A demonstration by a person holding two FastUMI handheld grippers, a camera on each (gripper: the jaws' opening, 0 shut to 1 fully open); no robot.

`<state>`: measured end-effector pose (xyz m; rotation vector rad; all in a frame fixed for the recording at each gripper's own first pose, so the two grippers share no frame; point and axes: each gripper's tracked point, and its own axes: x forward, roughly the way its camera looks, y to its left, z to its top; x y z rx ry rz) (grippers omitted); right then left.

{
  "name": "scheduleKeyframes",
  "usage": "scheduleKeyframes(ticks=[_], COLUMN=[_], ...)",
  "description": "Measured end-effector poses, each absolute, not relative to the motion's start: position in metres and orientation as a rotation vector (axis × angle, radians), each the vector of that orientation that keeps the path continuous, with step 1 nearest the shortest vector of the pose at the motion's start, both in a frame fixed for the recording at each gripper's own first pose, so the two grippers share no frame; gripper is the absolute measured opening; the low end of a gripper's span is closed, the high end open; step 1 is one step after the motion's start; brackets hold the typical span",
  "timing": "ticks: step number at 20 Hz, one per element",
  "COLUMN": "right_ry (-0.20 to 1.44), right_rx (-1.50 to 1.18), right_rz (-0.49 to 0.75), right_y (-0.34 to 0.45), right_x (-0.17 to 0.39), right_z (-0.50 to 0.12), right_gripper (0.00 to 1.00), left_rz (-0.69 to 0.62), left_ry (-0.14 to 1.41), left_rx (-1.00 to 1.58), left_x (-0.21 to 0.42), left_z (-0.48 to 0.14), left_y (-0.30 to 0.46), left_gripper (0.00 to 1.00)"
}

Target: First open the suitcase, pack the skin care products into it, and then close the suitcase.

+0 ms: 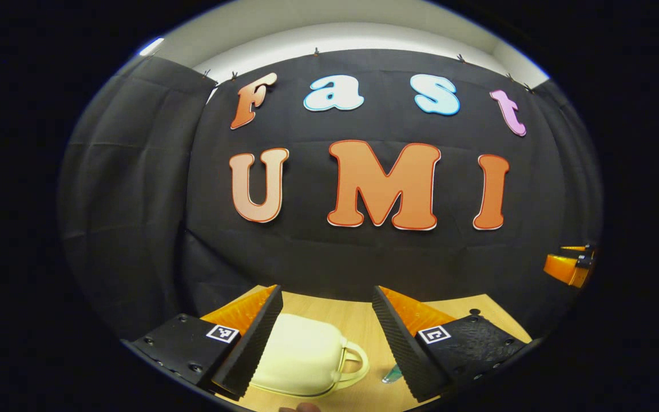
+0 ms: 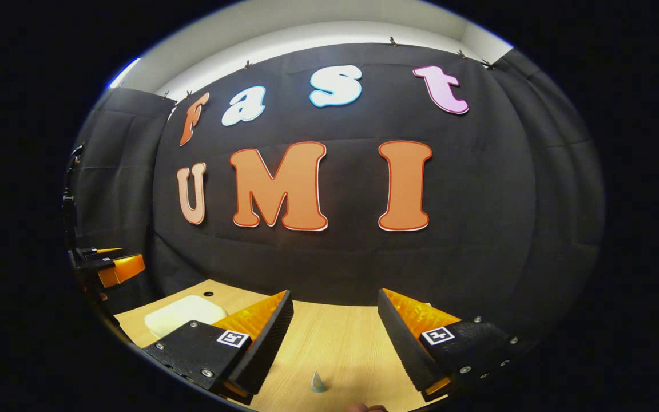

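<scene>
Cream suitcase (image 1: 301, 355) lies closed on the surface (image 1: 358, 320), at 6 o'clock in the left gripper view, between the wide-open left tool (image 1: 324, 337). Right tool (image 2: 335, 337) also wide, empty; small bluish product (image 2: 318, 382) below. Risk: smooth rounded lid may slip from the pads.

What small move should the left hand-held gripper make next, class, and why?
Probably lower the left hand-held gripper toward the cream suitcase: the suitcase lies closed on the wooden table, and the open fingers are above it, not yet touching.
</scene>
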<state>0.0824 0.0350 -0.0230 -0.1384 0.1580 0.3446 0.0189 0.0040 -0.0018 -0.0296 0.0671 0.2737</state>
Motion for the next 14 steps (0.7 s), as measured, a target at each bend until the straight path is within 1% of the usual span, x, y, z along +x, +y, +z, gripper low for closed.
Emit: scheduleKeyframes(ticks=[3,4,5,8,10,14], right_ry=[0.208,0.22,0.237,0.309,0.339,0.401], right_rx=[-0.115,-0.115,-0.12,-0.125,-0.125,-0.125], right_rz=[0.317,0.309,0.305,0.291,0.275,0.245], right_y=[0.033,0.031,0.029,0.017,0.007,-0.018], right_x=[0.082,0.081,0.081,0.077,0.077,0.077], right_z=[-0.038,-0.043,-0.049,-0.073,-0.083,-0.099], right_gripper=[0.94,0.94,0.94,0.94,0.94,0.94], left_rz=[0.237,0.228,0.226,0.224,0.212,0.16], left_ry=[0.107,0.115,0.133,0.189,0.199,0.305], left_rx=[0.042,0.072,0.119,0.312,0.374,0.567], left_x=[0.033,0.036,0.039,0.041,0.043,0.045], left_z=[-0.022,-0.029,-0.037,-0.068,-0.087,-0.16], left_y=[0.004,0.002,0.002,-0.006,-0.013,-0.037], left_gripper=[0.98,0.96,0.96,0.98,0.98,0.98])
